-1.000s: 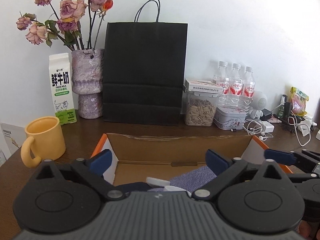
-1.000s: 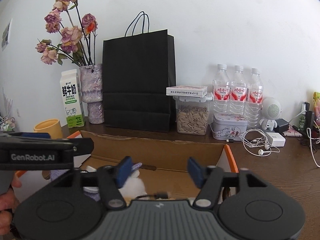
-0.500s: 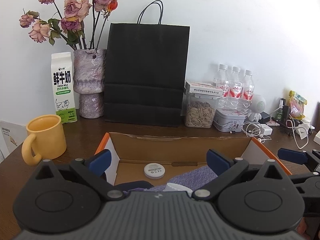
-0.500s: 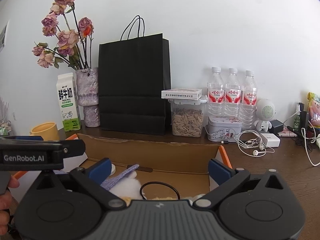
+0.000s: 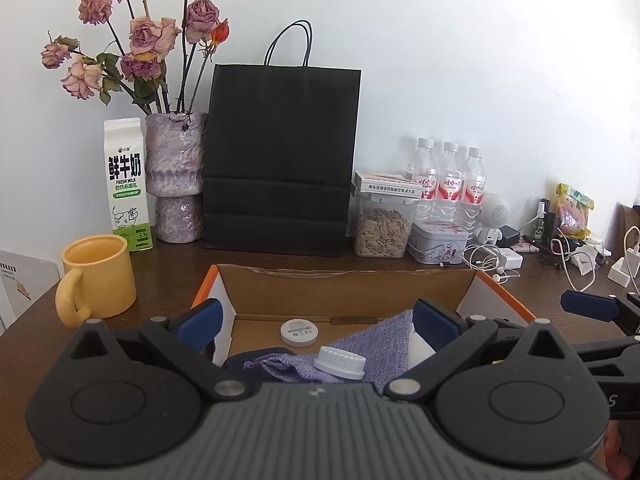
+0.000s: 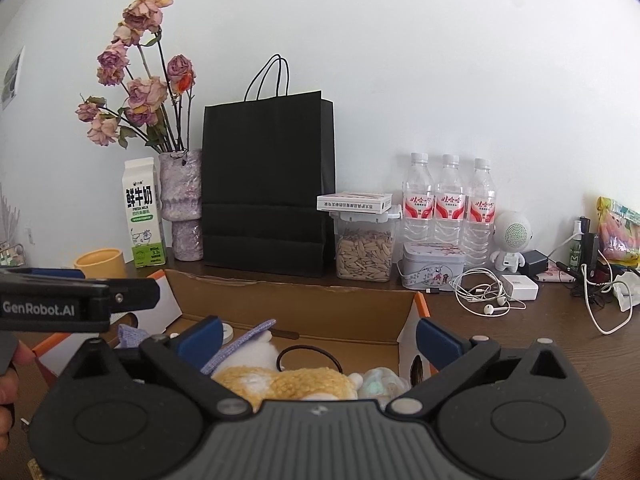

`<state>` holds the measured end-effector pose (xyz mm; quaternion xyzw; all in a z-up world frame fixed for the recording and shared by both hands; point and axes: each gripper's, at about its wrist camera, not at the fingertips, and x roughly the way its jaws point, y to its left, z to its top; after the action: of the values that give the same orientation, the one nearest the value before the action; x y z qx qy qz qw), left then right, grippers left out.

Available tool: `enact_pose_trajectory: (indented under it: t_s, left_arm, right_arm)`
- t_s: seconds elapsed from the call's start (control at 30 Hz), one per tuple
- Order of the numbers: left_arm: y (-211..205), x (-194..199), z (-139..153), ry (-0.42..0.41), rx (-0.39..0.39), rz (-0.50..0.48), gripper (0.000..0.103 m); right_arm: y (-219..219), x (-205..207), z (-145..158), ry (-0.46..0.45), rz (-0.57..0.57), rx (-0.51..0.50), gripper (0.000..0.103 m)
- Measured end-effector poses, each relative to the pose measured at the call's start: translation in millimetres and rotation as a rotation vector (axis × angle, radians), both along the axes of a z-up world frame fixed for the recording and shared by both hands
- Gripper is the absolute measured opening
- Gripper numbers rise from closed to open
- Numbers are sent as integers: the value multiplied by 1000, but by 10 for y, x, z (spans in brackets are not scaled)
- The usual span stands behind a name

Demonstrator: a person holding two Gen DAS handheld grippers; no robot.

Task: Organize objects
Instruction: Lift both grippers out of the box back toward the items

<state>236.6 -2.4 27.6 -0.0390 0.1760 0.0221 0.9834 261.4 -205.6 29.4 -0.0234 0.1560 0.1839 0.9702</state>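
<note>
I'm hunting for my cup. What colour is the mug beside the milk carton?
The mug is plain yellow, clearest in the left wrist view.

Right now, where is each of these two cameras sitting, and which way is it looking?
Left wrist view: on the left gripper, looking forward over the cardboard box toward the wall; its open blue-padded fingers and the right gripper's tip show.
Right wrist view: on the right gripper, facing the same way; its open fingers, the left gripper's side and the person's fingers show.
Shared: the box, black paper bag, milk carton, water bottles.
</note>
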Motion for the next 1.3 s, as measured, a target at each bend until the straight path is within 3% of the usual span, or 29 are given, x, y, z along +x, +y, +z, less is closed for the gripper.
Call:
enact_pose_trajectory:
  t_s: [0.2,0.63,1.3]
  left_arm:
    - [34,-331,34,-17,-18,3,103]
    - [165,-929,-79,38,-15,24,103]
    - [400,-1494,-337,169,29,71,103]
  right_arm:
    - [-62,-265,16,-9,15,-17,103]
    - [-286,-901,-52,9,4,-26,103]
    - [-329,-1273,-473,210,62,-138,103]
